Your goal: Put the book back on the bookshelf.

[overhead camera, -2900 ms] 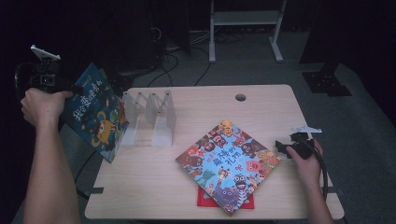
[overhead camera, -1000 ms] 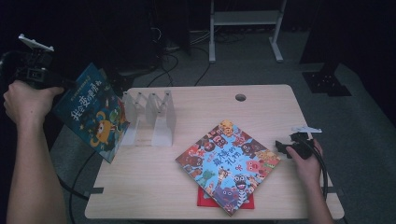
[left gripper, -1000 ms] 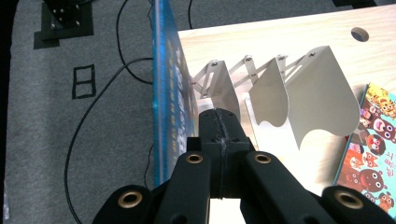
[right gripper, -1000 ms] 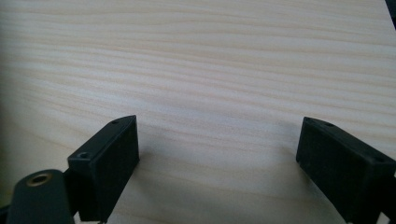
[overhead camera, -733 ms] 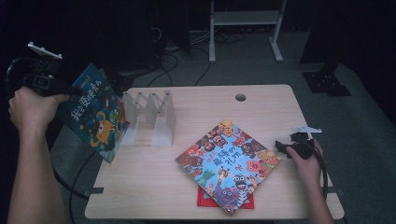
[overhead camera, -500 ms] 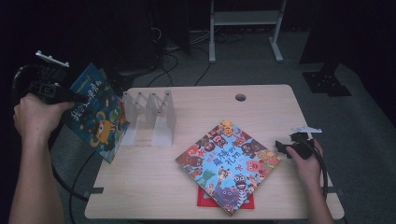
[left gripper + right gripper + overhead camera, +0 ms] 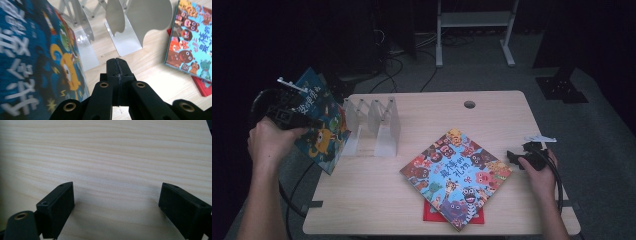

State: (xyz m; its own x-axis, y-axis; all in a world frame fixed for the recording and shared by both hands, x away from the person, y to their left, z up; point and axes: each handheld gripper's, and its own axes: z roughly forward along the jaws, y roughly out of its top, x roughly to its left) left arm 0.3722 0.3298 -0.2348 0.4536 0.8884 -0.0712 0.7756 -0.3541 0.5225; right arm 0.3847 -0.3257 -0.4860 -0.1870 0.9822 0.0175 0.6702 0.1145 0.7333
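A blue picture book [image 7: 319, 125] stands tilted at the table's left edge, against the left end of a clear divider rack [image 7: 374, 125]. My left gripper [image 7: 304, 120] is just left of that book, jaws shut with nothing between them. In the left gripper view the shut jaws [image 7: 117, 62] point at the rack [image 7: 140, 22], with the blue book [image 7: 30, 62] close on their left. A colourful monster book [image 7: 456, 175] lies flat on a red book [image 7: 432, 212]. My right gripper [image 7: 512, 156] rests near the right edge, open over bare wood [image 7: 116, 202].
The wooden table [image 7: 362, 200] has a cable hole [image 7: 469, 104] at the back. Behind it are floor cables and a metal stand [image 7: 472, 30]. The monster book [image 7: 192, 42] and the red book [image 7: 202, 86] lie to the right of the rack.
My left hand has come down and to the right, closer to the blue book. The right hand and the books on the table have not moved.
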